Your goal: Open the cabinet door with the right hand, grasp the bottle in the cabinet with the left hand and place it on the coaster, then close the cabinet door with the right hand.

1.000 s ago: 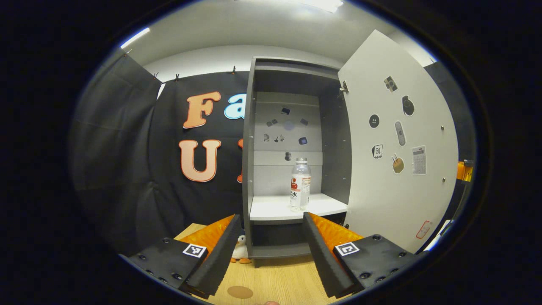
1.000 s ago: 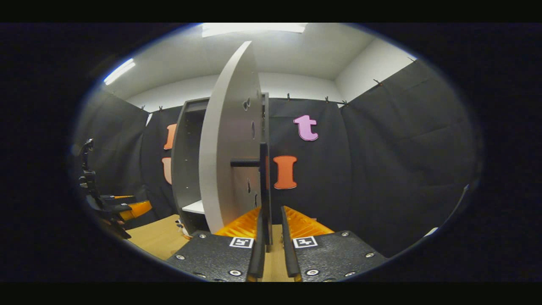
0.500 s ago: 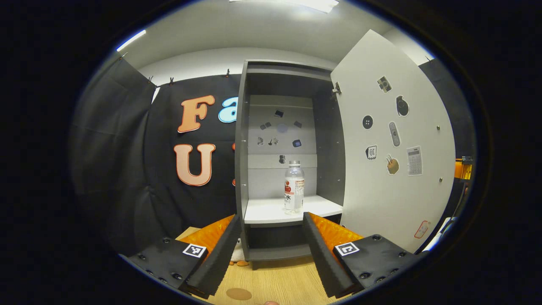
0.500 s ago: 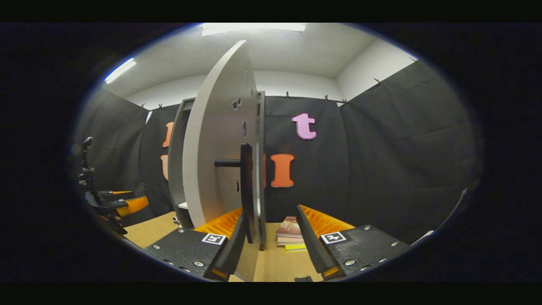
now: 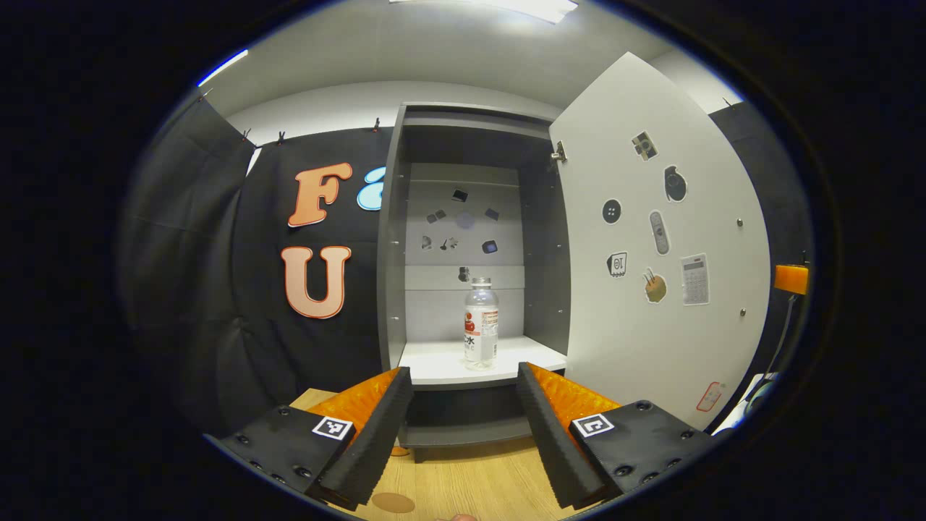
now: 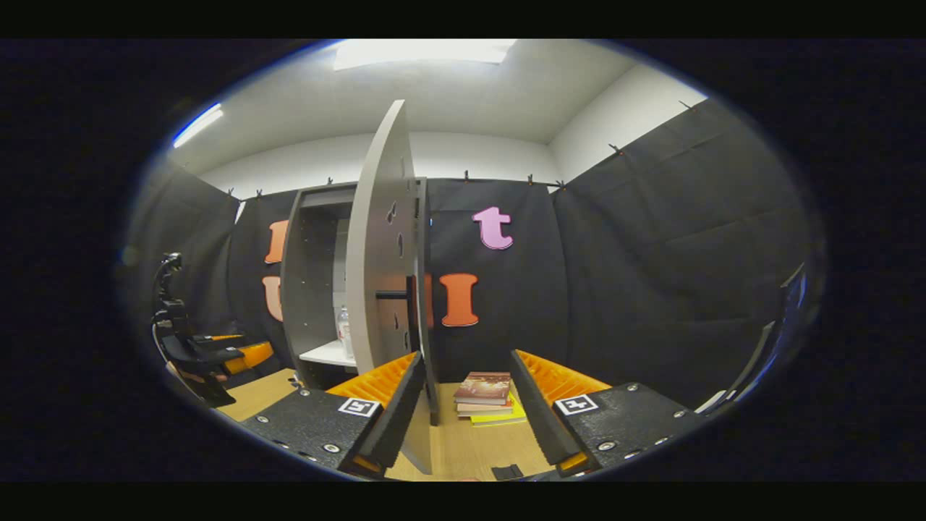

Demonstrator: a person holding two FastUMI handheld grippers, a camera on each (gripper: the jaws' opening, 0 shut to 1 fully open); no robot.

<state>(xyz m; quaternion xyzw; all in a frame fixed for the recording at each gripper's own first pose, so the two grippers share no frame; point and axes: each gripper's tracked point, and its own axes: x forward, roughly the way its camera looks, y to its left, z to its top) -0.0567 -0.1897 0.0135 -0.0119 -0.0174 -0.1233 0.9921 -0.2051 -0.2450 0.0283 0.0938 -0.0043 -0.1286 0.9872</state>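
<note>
The cabinet door (image 5: 658, 246) stands swung wide to the right, its pale inner face dotted with small stickers. Inside the cabinet (image 5: 394, 239), the bottle (image 5: 480, 324) stands upright on the white shelf (image 5: 441, 362), clear with a pale cap and a red and white label. The left claw (image 5: 463, 427) is spread wide and holds nothing; it sits in front of the cabinet, below shelf level, and the bottle shows just above the gap between its two fingers, still apart from them. On the wooden table (image 5: 470, 485) below that claw lies a small round brown coaster (image 5: 393, 502).

In the right gripper view, the door (image 6: 380, 246) is seen nearly edge on, with its dark handle (image 6: 412, 300) sticking out. The right claw (image 6: 459, 409) is spread too, gripping nothing, its fingers clear of the handle and near the door's lower edge. A stack of books (image 6: 485, 394) lies on the table beyond it. The left claw (image 6: 239, 353) shows far off to the side.
</note>
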